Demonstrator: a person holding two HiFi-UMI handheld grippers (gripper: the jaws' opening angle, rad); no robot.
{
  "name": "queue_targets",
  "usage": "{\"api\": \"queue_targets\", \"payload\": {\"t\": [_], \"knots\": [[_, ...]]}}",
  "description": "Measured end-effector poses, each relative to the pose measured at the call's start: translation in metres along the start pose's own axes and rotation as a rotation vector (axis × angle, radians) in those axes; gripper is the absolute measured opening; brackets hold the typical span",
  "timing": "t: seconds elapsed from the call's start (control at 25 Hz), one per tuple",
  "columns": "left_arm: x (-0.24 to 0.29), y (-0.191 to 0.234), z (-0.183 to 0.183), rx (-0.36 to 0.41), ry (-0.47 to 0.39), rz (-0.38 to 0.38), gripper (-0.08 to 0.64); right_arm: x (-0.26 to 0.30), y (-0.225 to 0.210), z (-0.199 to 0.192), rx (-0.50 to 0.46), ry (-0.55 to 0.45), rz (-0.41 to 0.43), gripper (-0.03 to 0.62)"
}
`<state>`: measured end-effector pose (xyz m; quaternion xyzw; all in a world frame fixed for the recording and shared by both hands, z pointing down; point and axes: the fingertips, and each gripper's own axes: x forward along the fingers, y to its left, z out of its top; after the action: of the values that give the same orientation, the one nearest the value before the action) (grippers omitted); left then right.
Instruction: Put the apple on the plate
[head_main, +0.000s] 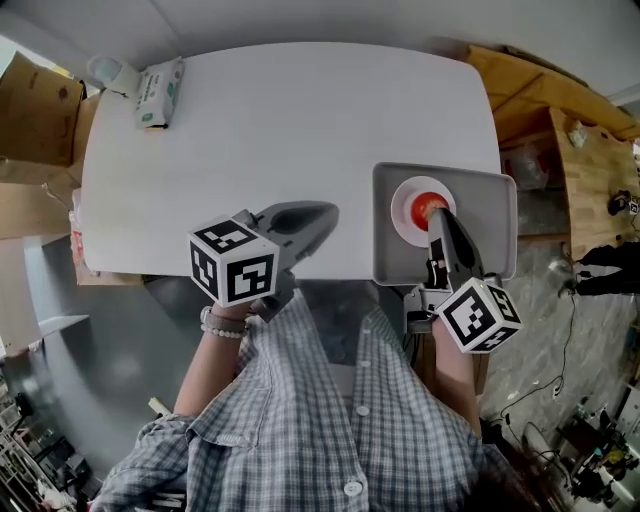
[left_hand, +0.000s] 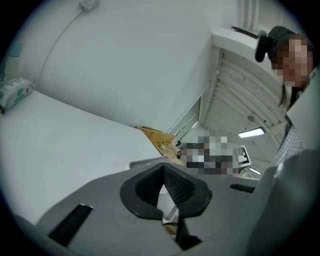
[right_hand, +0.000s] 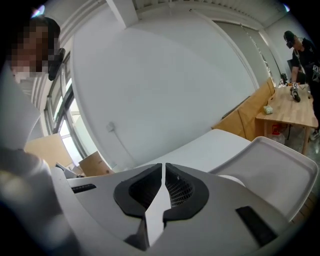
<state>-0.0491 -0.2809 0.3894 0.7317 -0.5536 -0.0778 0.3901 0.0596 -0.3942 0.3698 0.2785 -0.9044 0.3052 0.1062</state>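
Note:
A red apple (head_main: 428, 206) lies on a small white plate with a reddish rim (head_main: 404, 214), which stands in a grey tray (head_main: 495, 215) at the table's right front. My right gripper (head_main: 438, 213) reaches over the tray with its tips right at the apple's near side; its jaws are shut with nothing between them. Only a sliver of the plate (right_hand: 233, 178) and the tray (right_hand: 280, 170) show in the right gripper view, and the apple is hidden there. My left gripper (head_main: 328, 211) lies over the table's front middle, shut and empty.
A pack of tissues (head_main: 159, 92) lies at the white table's (head_main: 290, 130) far left corner and shows again as the tissue pack (left_hand: 15, 93) in the left gripper view. Cardboard boxes (head_main: 35, 110) stand left of the table, a wooden bench (head_main: 590, 150) to the right.

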Motion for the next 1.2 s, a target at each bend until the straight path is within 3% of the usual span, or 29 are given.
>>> {"api": "queue_targets", "payload": {"t": [0.16,0.6,1.2], "knots": [[-0.027,-0.003,0.006,-0.013,-0.062,-0.005,0.009,-0.002,0.027,0.0,-0.043,-0.019,0.025,0.035],[-0.084,-0.004,0.007,0.038,-0.097,0.002,0.009,-0.016,0.088,-0.006,-0.121,-0.089,0.094,0.032],[-0.103,-0.009,0.006,0.059,-0.119,-0.02,0.009,-0.021,0.109,-0.013,-0.146,-0.088,0.1,0.032]]}}
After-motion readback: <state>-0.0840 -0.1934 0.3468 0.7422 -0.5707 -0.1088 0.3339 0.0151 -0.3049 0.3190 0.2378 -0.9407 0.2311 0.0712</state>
